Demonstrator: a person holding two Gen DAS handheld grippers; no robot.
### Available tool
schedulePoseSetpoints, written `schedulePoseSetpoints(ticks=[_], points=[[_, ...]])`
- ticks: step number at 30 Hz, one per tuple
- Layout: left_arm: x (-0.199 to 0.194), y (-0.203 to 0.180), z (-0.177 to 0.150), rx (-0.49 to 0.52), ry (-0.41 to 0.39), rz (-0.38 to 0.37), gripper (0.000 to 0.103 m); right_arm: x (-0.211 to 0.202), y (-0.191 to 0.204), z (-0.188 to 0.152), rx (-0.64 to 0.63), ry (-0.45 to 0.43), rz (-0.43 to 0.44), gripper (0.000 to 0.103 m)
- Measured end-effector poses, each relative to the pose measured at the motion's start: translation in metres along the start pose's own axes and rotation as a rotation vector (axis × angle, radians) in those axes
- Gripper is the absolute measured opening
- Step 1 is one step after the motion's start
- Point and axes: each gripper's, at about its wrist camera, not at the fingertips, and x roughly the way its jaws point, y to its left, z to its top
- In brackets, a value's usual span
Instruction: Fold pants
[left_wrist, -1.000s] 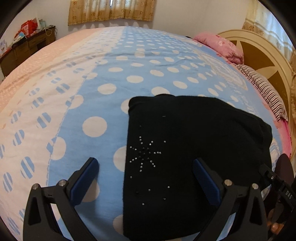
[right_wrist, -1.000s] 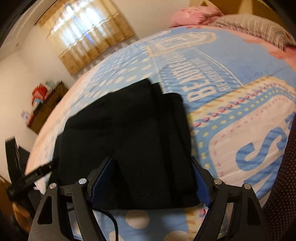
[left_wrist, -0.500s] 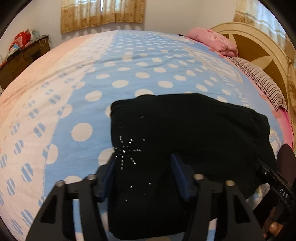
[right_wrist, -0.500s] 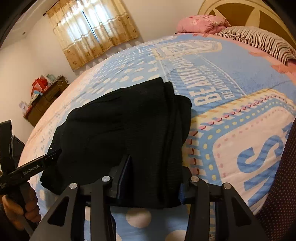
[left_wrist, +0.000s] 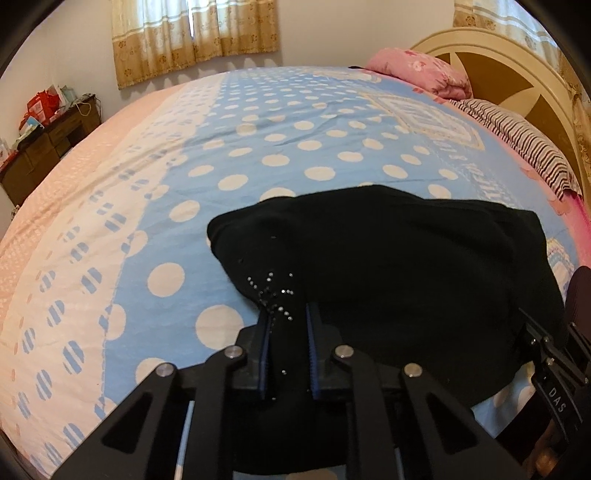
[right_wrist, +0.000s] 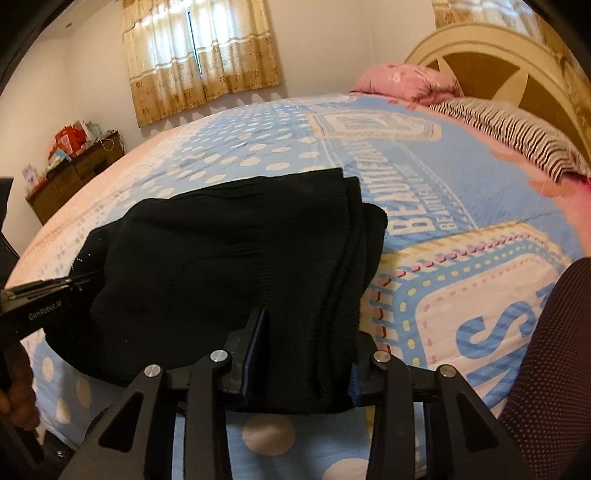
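Black folded pants (left_wrist: 388, 266) lie on the near part of the bed. A star of small rhinestones (left_wrist: 273, 291) marks their left near corner. My left gripper (left_wrist: 286, 314) is shut on that corner, which bunches up between the blue pads. In the right wrist view the pants (right_wrist: 229, 266) show their thick layered edge at the right. My right gripper (right_wrist: 306, 343) has this thick edge between its jaws, which are closing with both pads against the cloth. The left gripper (right_wrist: 44, 295) appears at the left edge of that view, and the right gripper (left_wrist: 546, 354) at the right edge of the left wrist view.
The bed cover (left_wrist: 258, 147) is blue with white dots and has a pink strip on its far left side. A pink pillow (left_wrist: 417, 70) and a striped one (left_wrist: 524, 144) lie by the headboard (left_wrist: 517, 66). A dark dresser (left_wrist: 44, 147) stands by the wall. A person's dotted garment (right_wrist: 546, 350) is at the right.
Both grippers have gone from wide open to closed on the pants' near edge. The left corner with the rhinestones is now gathered and slightly lifted, and both views have shifted a little.
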Motion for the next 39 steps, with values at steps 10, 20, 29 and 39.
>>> schedulePoseSetpoints(ticks=[10, 20, 29, 39], points=[[-0.011, -0.005, 0.001, 0.028, -0.032, 0.032, 0.016, -0.011, 0.005, 0.003, -0.036, -0.054, -0.003, 0.028], [-0.021, -0.004, 0.002, 0.033, -0.058, 0.025, 0.015, -0.018, 0.012, 0.002, -0.072, -0.096, -0.034, 0.028], [-0.031, 0.009, 0.009, 0.012, -0.092, 0.034, 0.014, -0.033, 0.023, 0.008, -0.078, -0.141, 0.01, 0.027], [-0.058, 0.094, 0.028, -0.12, -0.177, 0.104, 0.014, -0.044, 0.103, 0.062, -0.186, -0.221, 0.151, 0.027]])
